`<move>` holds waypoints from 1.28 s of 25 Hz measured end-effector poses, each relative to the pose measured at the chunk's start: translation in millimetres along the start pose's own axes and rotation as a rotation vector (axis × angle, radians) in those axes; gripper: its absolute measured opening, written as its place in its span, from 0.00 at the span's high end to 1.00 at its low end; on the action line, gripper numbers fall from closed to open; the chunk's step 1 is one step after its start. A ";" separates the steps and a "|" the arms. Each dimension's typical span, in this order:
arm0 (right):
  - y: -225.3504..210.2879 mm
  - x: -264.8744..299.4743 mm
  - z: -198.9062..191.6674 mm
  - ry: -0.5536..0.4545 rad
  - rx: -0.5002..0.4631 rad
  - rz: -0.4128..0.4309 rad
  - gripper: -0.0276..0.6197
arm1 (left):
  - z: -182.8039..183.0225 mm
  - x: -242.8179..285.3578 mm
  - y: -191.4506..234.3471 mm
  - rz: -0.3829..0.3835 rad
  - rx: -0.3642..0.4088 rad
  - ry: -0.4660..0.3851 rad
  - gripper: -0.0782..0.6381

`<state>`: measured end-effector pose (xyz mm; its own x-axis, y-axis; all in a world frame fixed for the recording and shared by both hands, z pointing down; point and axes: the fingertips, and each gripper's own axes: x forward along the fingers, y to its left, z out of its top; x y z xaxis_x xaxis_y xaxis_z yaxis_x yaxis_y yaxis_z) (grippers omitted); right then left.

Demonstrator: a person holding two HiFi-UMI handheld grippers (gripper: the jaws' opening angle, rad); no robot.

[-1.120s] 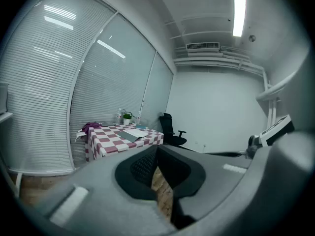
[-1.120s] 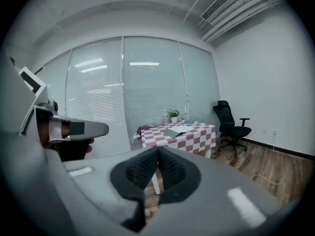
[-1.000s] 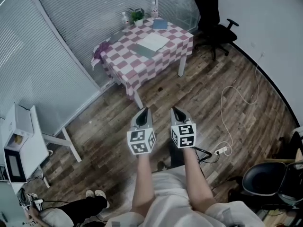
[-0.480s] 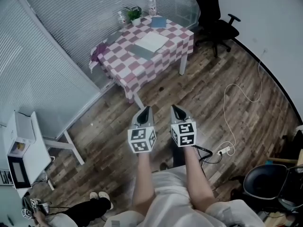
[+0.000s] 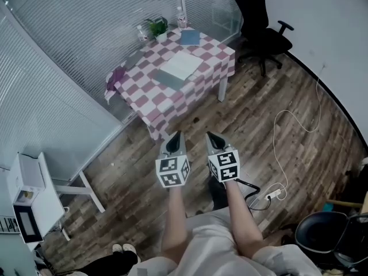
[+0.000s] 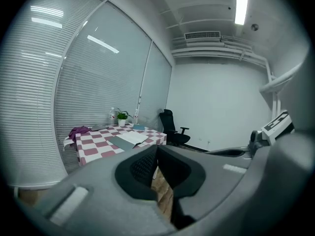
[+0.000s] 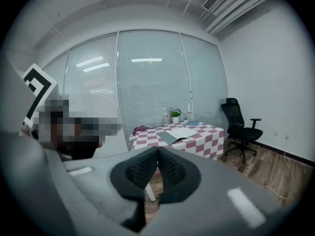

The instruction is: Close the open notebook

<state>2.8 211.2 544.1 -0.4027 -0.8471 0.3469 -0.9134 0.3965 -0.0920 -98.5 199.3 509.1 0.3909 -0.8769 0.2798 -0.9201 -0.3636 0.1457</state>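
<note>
An open notebook [image 5: 175, 69] with white pages and a grey cover lies on a table [image 5: 140, 93] under a pink-and-white checked cloth, far ahead of me. It also shows in the left gripper view as the notebook [image 6: 127, 139] and in the right gripper view as the notebook [image 7: 178, 133]. My left gripper [image 5: 173, 135] and right gripper [image 5: 211, 135] hang side by side over the wooden floor, well short of the table. Both have their jaws together with nothing between them.
A black office chair [image 5: 261, 29] stands right of the table. On the table's far end are a potted plant [image 5: 157, 26], two bottles, a small blue book [image 5: 188, 37] and a purple cloth [image 5: 116, 75]. A white cable [image 5: 284, 148] and power strip lie on the floor at right; a white cabinet [image 5: 31, 197] at left.
Both grippers and the head have moved toward the table together; the table sits lower and larger in the head view. The jaws stay shut.
</note>
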 end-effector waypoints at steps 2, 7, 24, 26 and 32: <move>-8.5 13.1 6.6 -0.003 0.000 0.028 0.96 | 6.0 18.1 5.2 0.009 -0.001 0.003 0.88; -35.9 44.9 29.0 -0.028 0.031 0.089 0.96 | 23.8 60.4 14.9 0.032 0.011 0.013 0.88; -150.8 150.0 111.5 -0.128 0.120 0.161 0.96 | 86.5 184.8 32.8 0.096 0.085 -0.021 0.88; -158.0 159.5 118.3 -0.126 0.112 0.190 0.96 | 94.4 192.4 36.8 0.114 0.086 -0.033 0.88; -179.0 174.1 131.8 -0.161 0.088 0.214 0.96 | 95.8 197.0 50.0 0.159 0.082 -0.046 0.88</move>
<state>88.3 -53.9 497.9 -0.5845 -0.7957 0.1588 -0.8057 0.5459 -0.2299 -70.0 -21.7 480.6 0.2404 -0.9383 0.2487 -0.9700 -0.2421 0.0245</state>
